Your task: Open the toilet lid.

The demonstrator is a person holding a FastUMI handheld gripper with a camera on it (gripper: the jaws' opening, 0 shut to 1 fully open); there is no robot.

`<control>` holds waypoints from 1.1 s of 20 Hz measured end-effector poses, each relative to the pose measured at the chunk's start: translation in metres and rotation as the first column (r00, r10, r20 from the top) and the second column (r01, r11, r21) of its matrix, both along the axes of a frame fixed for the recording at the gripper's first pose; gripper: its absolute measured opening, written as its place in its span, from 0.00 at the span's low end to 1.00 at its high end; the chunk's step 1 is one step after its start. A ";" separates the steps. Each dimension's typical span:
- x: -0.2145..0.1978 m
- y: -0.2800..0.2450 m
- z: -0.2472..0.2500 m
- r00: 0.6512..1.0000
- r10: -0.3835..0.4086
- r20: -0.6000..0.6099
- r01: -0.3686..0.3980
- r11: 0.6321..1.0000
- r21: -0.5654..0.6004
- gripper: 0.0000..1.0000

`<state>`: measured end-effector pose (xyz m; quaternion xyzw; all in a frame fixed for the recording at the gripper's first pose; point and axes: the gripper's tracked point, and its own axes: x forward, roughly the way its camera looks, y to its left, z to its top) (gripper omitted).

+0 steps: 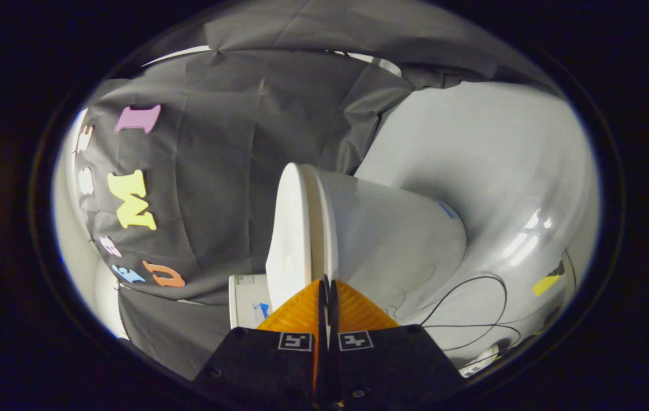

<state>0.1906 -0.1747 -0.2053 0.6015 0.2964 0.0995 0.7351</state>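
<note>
Toilet [398, 240] stands just ahead of the hand-held gripper [327, 288], whose fingers are pressed together with nothing between them, tips right at the closed toilet lid's [293, 228] edge. Cistern [247, 299] with a small sticker lies left; thin black cables [472, 311] trail right across pale floor [490, 160].

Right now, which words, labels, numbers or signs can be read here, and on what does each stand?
None can be read.
White sticker with blue print on the white box beside the white toilet: too blurred.
Small blue mark on the toilet: too small.
Square black-and-white markers on the gripper: patterns, no words. Its fingers are shut, tips at the white toilet lid.
</note>
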 end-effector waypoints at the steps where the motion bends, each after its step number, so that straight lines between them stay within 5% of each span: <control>1: 0.001 -0.002 0.000 1.000 -0.004 -0.004 0.004 1.000 -0.013 0.04; 22: -0.008 0.017 0.073 0.999 -0.005 0.041 0.016 0.967 -0.254 0.04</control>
